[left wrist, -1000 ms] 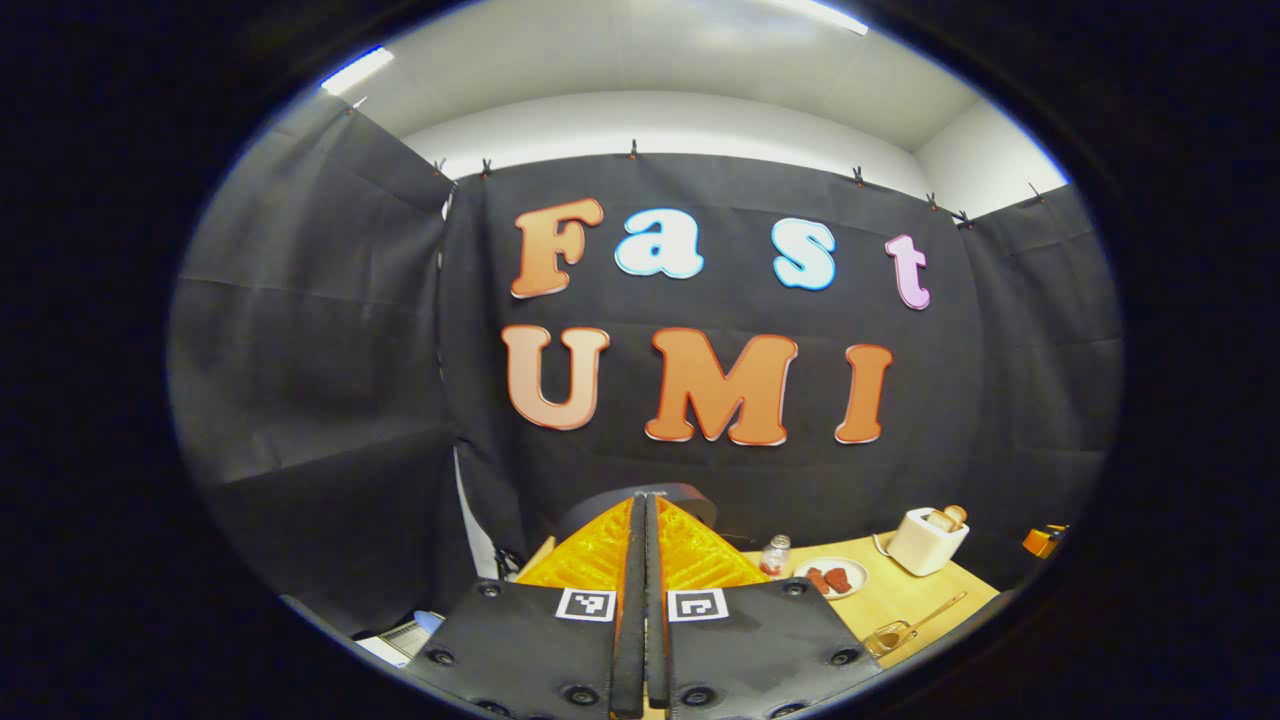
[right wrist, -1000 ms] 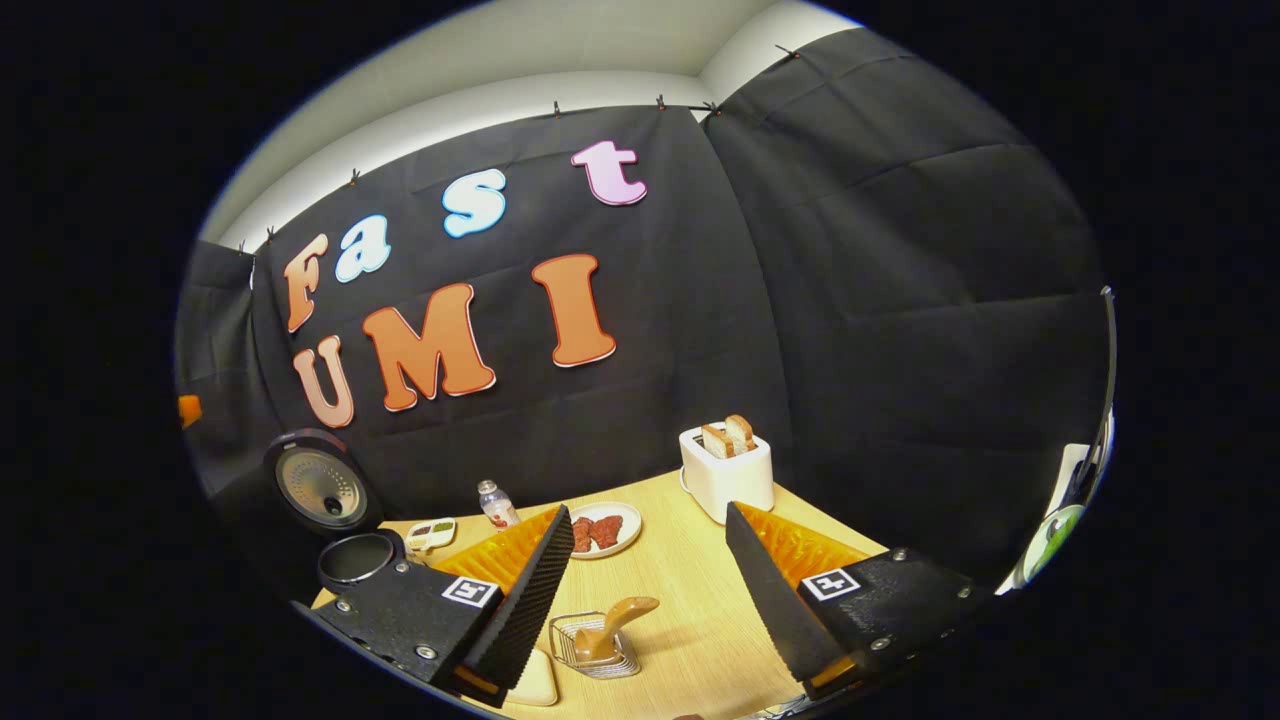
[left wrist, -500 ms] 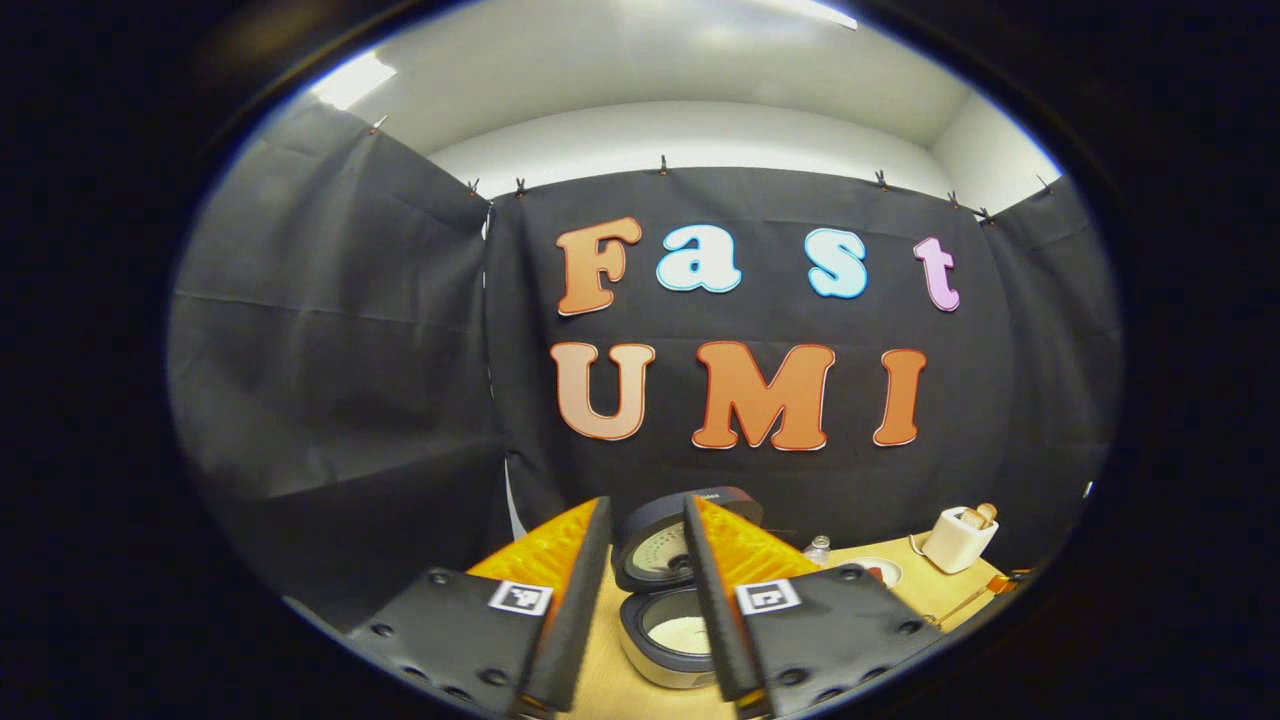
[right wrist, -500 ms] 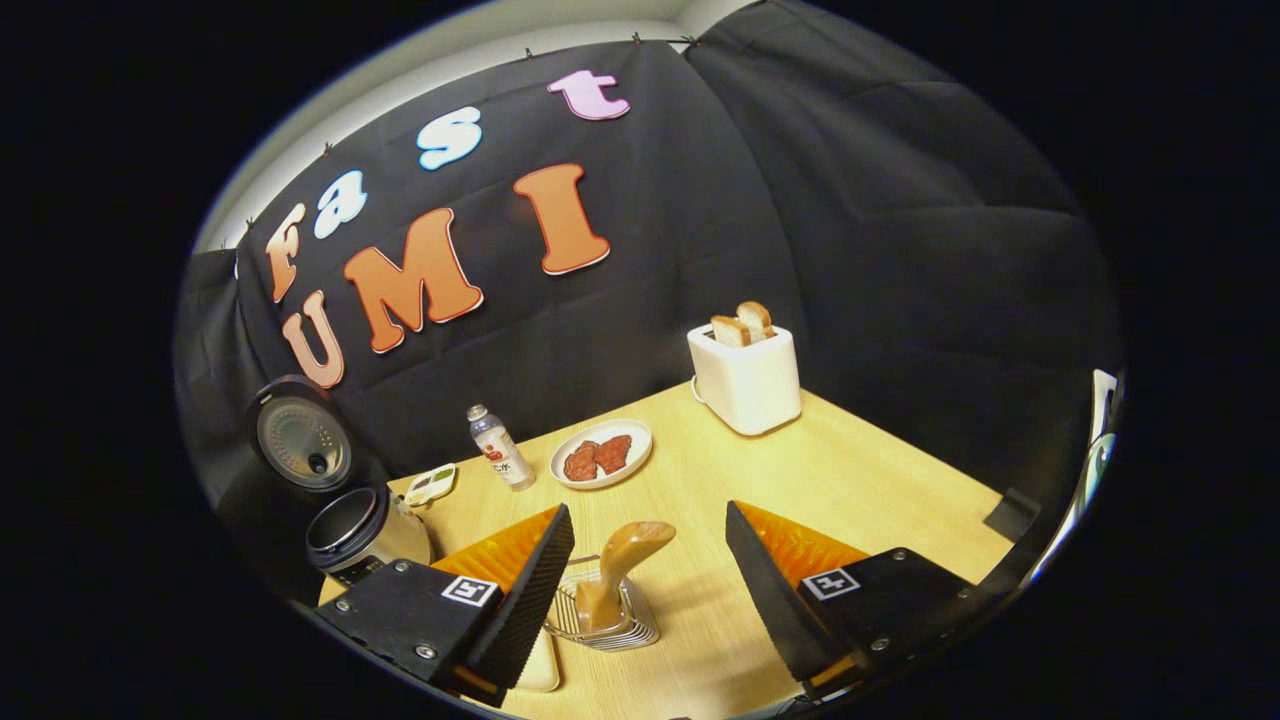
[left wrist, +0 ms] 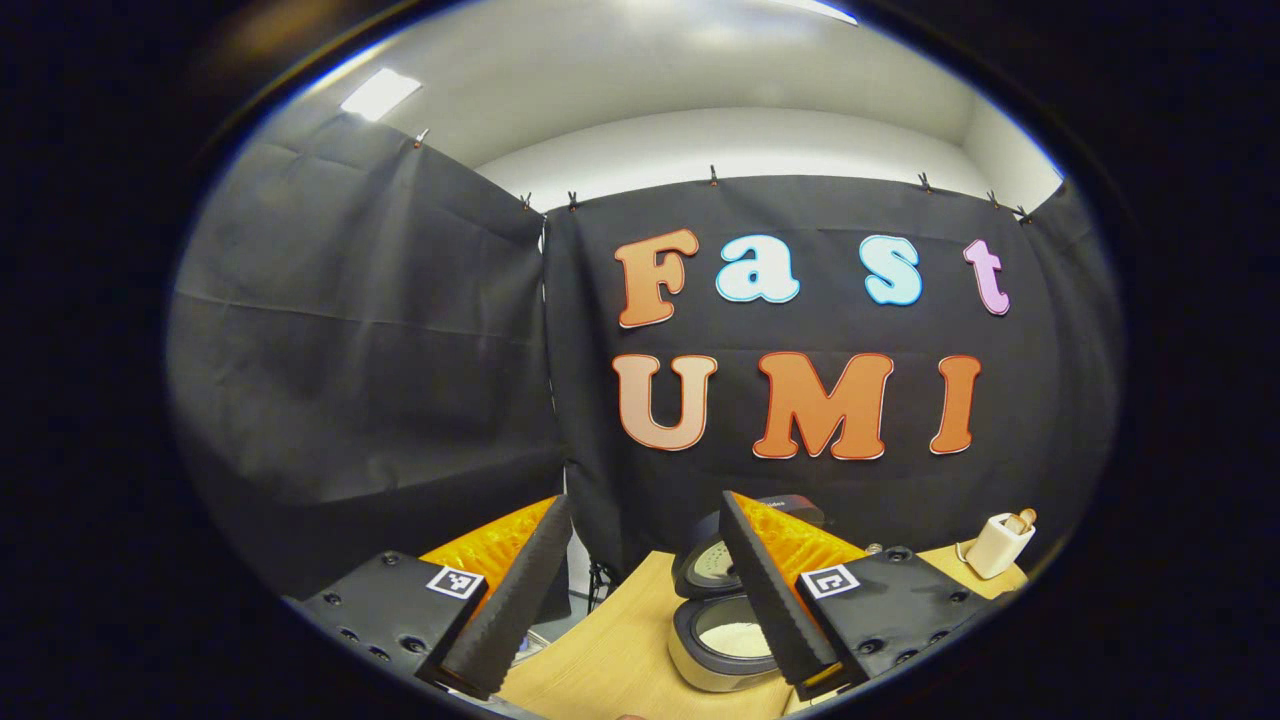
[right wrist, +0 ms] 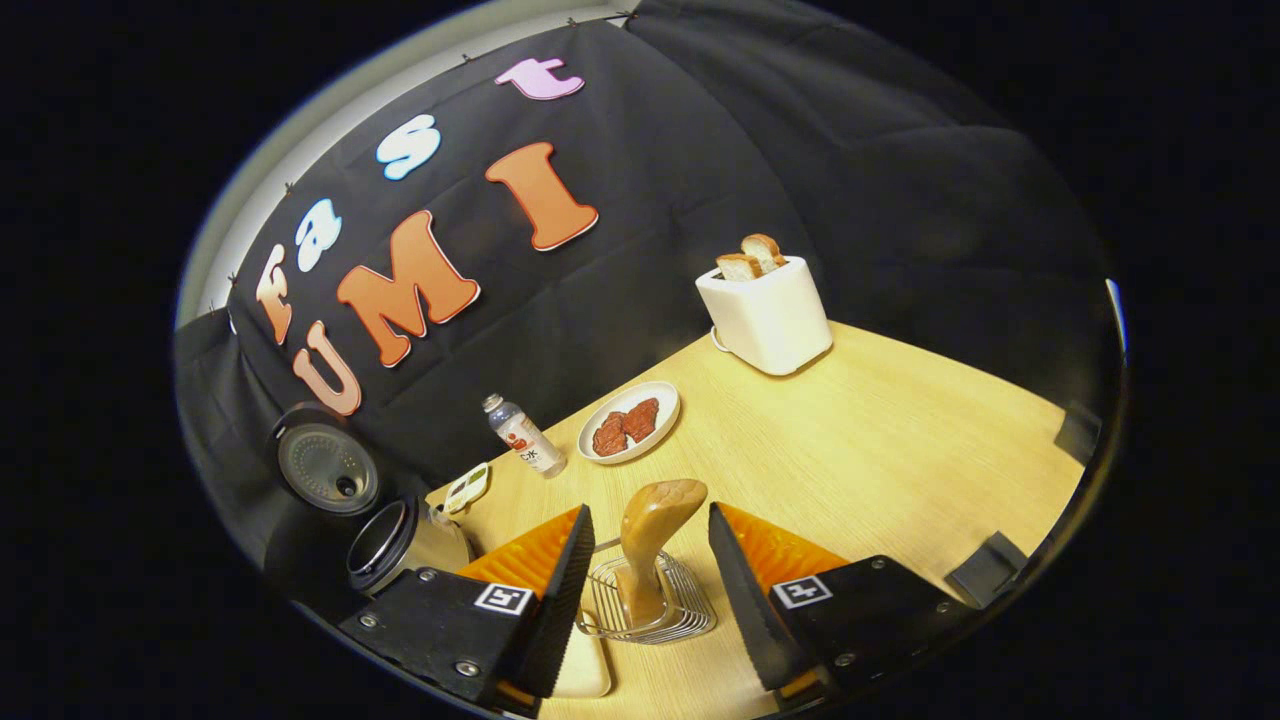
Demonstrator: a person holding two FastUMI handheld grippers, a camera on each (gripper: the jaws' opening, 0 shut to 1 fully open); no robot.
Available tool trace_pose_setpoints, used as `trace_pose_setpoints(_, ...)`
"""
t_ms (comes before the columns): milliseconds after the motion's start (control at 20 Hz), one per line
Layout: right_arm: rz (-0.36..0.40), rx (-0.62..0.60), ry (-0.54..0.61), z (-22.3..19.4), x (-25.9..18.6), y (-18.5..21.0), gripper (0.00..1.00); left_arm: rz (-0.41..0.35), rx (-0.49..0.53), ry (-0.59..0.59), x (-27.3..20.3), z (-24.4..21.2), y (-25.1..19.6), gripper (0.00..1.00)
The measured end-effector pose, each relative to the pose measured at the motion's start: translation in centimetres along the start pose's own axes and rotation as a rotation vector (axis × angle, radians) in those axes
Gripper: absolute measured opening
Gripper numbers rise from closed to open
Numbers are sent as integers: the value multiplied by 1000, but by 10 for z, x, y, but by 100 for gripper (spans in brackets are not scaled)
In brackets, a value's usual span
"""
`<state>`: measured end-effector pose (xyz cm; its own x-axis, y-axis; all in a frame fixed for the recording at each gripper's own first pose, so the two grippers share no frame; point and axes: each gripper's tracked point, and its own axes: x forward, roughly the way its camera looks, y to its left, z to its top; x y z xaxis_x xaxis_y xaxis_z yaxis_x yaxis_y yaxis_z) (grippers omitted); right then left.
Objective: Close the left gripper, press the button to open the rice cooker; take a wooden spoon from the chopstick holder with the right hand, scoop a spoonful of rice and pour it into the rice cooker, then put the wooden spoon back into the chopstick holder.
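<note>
Wooden and pale, the desk (right wrist: 880, 420) holds all the things. In the right gripper view, the wooden spoon (right wrist: 655, 530) stands in the chopstick holder (right wrist: 650, 610), a small wire rack near the front edge of the desk. The spoon's thick handle sticks up and leans a little. The right hand-held gripper (right wrist: 645, 590) is spread wide, with one finger on each side of the spoon and the holder. The fingers do not touch the spoon.

The rice cooker (right wrist: 400, 535) sits at the left side of the desk in this view, and its lid (right wrist: 325, 470) is up. Between the cooker and the toaster there is a small flat dish (right wrist: 467, 487), then a little bottle (right wrist: 525, 438) lying tilted, then a plate (right wrist: 630, 421) with two red-brown pieces of food on it. The white toaster (right wrist: 768, 318) stands at the back by the black cloth wall, with two slices of bread poking out of the top.

In the left gripper view, the left hand-held gripper (left wrist: 640, 610) is also spread wide and holds nothing. The open rice cooker (left wrist: 722, 640) is low down, partly behind the gripper's finger on the right side of that view. White stuff shows inside the pot. The toaster (left wrist: 1000, 543) looks tiny, far off at the right edge.
</note>
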<state>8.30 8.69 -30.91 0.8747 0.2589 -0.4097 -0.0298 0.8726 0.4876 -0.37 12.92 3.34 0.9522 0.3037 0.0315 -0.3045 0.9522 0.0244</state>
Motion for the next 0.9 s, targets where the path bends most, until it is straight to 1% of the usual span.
trace_pose_setpoints(100,10,62,11,-3,5,2,64,31,6,-2,0,0,4,99)
trace_pose_setpoints(150,10,89,11,-2,7,1,51,39,13,0,1,-3,4,100)
trace_pose_setpoints(200,20,118,7,1,9,2,51,43,21,3,1,-4,4,100)
trace_pose_setpoints(250,37,151,7,2,9,6,46,45,29,5,1,-5,5,100)
trace_pose_setpoints(300,40,175,12,0,10,6,37,40,32,7,1,-6,4,100)
trace_pose_setpoints(400,58,206,-2,-1,12,9,29,29,39,0,1,-5,4,100)
trace_pose_setpoints(450,54,214,-11,-2,13,10,26,33,54,-8,1,-5,6,100)
trace_pose_setpoints(500,44,222,-18,-1,13,10,21,36,68,-15,2,-6,7,99)
trace_pose_setpoints(600,26,203,-27,-2,12,13,14,19,66,-26,2,-6,2,98)
trace_pose_setpoints(700,19,162,-38,2,8,20,11,-7,66,-21,2,-8,2,99)
trace_pose_setpoints(800,12,129,-55,13,1,31,11,-29,66,-20,6,-9,2,99)
trace_pose_setpoints(900,3,85,-80,28,-10,42,11,-78,46,-14,19,-3,-9,100)
